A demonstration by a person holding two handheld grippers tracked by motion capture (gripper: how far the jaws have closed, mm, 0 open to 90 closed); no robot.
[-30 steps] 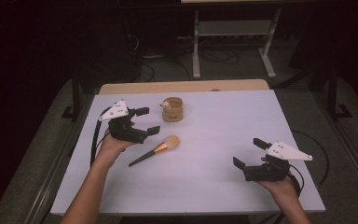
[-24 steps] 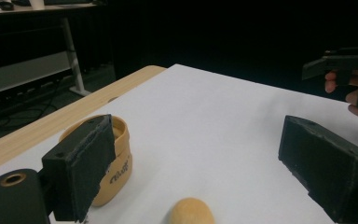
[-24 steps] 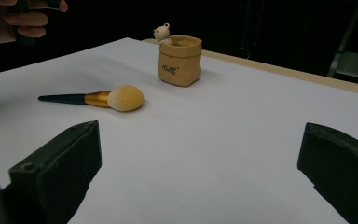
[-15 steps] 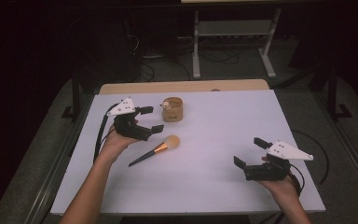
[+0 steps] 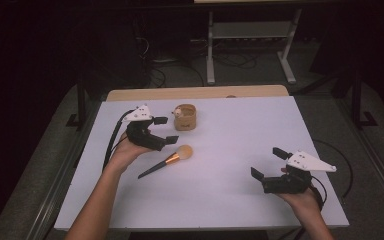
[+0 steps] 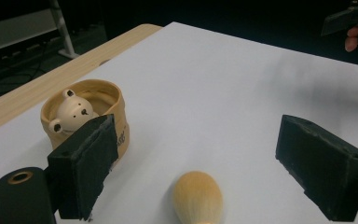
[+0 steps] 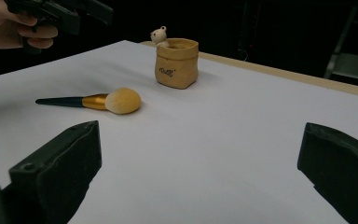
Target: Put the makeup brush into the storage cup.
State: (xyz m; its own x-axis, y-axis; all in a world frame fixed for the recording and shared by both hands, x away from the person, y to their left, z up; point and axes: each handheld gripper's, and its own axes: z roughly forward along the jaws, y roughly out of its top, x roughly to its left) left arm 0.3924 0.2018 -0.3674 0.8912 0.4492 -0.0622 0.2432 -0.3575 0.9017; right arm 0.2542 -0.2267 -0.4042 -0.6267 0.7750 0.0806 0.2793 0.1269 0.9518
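Brush [image 5: 166,161] | tan fluffy head, gold ferrule, dark handle | lying flat | both grippers' jaws spread, empty

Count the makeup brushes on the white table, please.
1. The fluffy tan-headed makeup brush with gold collar and dark handle lies flat on the white table, just below the open left gripper, near the tan bear cup.

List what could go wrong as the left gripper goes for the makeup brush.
1. The left gripper hangs open over the makeup brush head, not its thin handle; closing there may crush the bristles or let them slip out.
2. The bear pot stands close beside the gripper, so a sideways sweep might tip it.
3. The brush lies flat on the table, so the jaws may scrape the surface.
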